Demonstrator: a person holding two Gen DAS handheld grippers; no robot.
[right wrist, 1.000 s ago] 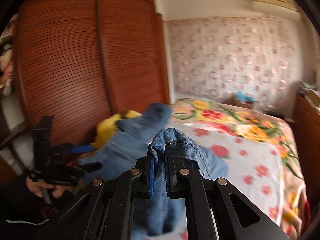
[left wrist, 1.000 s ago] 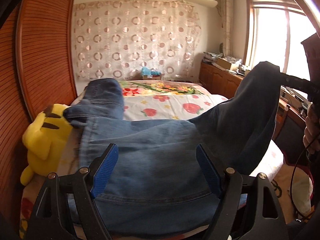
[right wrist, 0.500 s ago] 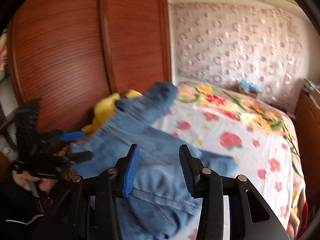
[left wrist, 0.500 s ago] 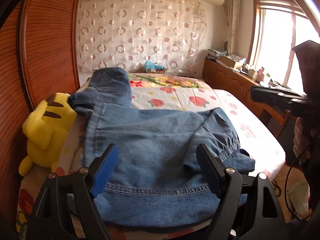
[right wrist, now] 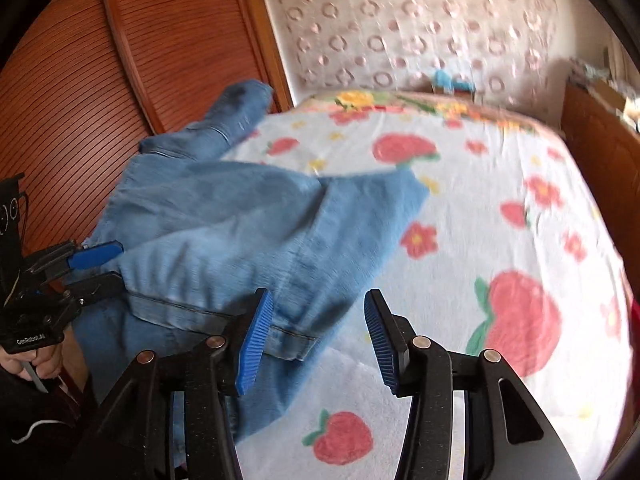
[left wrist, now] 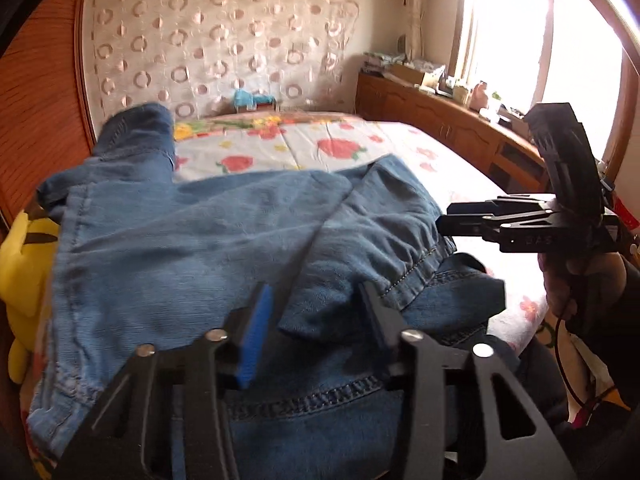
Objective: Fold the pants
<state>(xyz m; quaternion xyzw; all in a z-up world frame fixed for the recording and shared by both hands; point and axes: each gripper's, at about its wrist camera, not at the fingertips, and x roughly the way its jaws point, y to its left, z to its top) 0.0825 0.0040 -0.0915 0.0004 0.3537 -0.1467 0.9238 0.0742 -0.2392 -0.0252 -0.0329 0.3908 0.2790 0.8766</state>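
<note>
Already the blue denim pants (left wrist: pixel 192 248) lie doubled on the strawberry-print white bedsheet (right wrist: pixel 500 208), bunched toward the near left corner of the bed, one leg end (left wrist: pixel 136 128) trailing away along the ribbed brown wooden wardrobe (right wrist: pixel 80 92). An elastic-gathered hem (left wrist: pixel 404 264) sits on top near the front edge.

From the left gripper (left wrist: pixel 316 320) the cloth lies straight ahead and below; its jaws are closing with a fold of denim between them, though blur keeps me from saying the pads press on it yet. The right gripper (right wrist: pixel 316 328) has the pile off to its left, only a stitched edge (right wrist: pixel 288 340) reaching between its blue pads; its jaws are opening and nothing is held.

The long axis of the pile runs from the near edge away toward the patterned curtain wall (left wrist: pixel 224 40). I judge the left gripper the nearer one, so the next fold would likely start there.

A yellow plush toy (left wrist: pixel 20 264) is wedged beside the pants against the wardrobe.
</note>
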